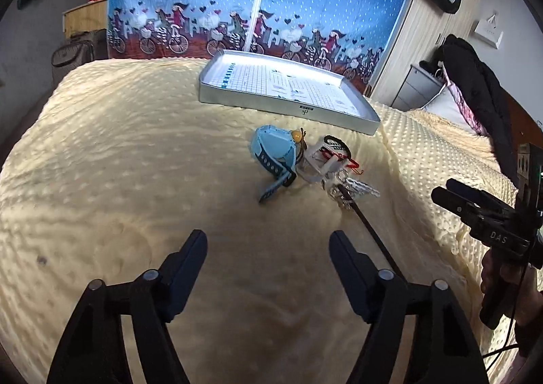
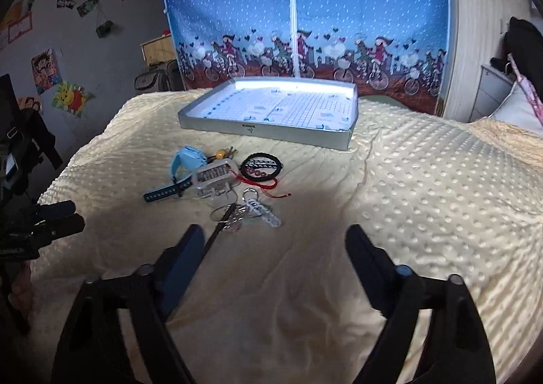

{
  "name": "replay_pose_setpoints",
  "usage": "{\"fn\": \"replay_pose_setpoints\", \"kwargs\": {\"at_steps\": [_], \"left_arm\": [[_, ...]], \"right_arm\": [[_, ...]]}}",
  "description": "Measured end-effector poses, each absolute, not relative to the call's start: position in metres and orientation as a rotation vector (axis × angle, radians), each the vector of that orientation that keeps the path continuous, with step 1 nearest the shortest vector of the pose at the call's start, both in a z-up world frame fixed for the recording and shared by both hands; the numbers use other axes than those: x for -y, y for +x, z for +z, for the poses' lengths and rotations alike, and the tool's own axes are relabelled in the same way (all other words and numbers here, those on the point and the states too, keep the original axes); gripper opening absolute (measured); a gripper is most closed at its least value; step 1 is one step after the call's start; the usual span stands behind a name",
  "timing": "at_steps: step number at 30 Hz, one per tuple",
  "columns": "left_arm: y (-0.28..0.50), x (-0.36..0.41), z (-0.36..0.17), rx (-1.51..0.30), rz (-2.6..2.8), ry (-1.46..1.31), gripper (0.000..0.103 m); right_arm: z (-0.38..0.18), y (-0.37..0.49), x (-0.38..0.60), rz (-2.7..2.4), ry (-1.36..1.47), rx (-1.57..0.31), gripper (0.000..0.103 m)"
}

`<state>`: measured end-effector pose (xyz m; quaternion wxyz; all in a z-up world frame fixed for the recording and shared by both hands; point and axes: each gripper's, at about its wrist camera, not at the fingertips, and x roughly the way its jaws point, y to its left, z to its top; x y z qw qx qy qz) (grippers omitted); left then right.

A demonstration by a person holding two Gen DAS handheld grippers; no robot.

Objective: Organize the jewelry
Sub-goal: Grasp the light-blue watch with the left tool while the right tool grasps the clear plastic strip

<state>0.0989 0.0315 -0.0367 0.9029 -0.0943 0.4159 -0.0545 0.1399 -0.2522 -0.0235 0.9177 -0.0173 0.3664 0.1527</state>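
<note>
Nearest, left gripper (image 1: pixel 268 241) w/ jaws spread wide, nothing between them, poised over the cream dotted blanket (image 1: pixel 118 163). Right gripper (image 2: pixel 275 238) likewise spread & empty; a thin black strap (image 2: pixel 213 241) runs just beside its left finger, contact unclear. In the left wrist view the right gripper shows at the right edge, gripped by a hand (image 1: pixel 492 279).

Mid-distance, jewelry pile on the blanket, pieces touching or overlapping: light-blue watch (image 2: pixel 185 160) w/ dotted dark band trailing near-left; white watch (image 2: pixel 215 180) just right of it; black braided bracelet (image 2: pixel 261 165) further right, w/ a red cord (image 2: pixel 271 185) below it; small yellow bead charm (image 2: pixel 221 154) at the far side; silver key rings & a white beaded chain (image 2: pixel 266 212) nearest, poss. tangled w/ the strap's end.

Farther, a shallow silver tray (image 2: pixel 271 134), grid-printed sheet inside, apart from the pile. Beyond the bed, blue cyclist-print curtain (image 2: pixel 305 11)
</note>
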Motion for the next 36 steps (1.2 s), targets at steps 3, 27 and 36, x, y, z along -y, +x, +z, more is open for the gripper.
{"fn": "replay_pose_setpoints", "kwargs": {"at_steps": [3,27,36], "left_arm": [[0.133,-0.030,-0.041,-0.898,-0.134,-0.183,0.064],[0.234,-0.028,-0.081,-1.107,-0.063,-0.334,0.009],[0.197,-0.023,-0.070,-1.089,-0.087,-0.352,0.004]], "right_arm": [[-0.038,0.173,0.255,0.359,-0.003,-0.824,0.061],[-0.095,0.234,0.214,0.631,-0.148,-1.050,0.015],[-0.086,0.206,0.215,0.669,-0.156,-1.044,0.011]]}}
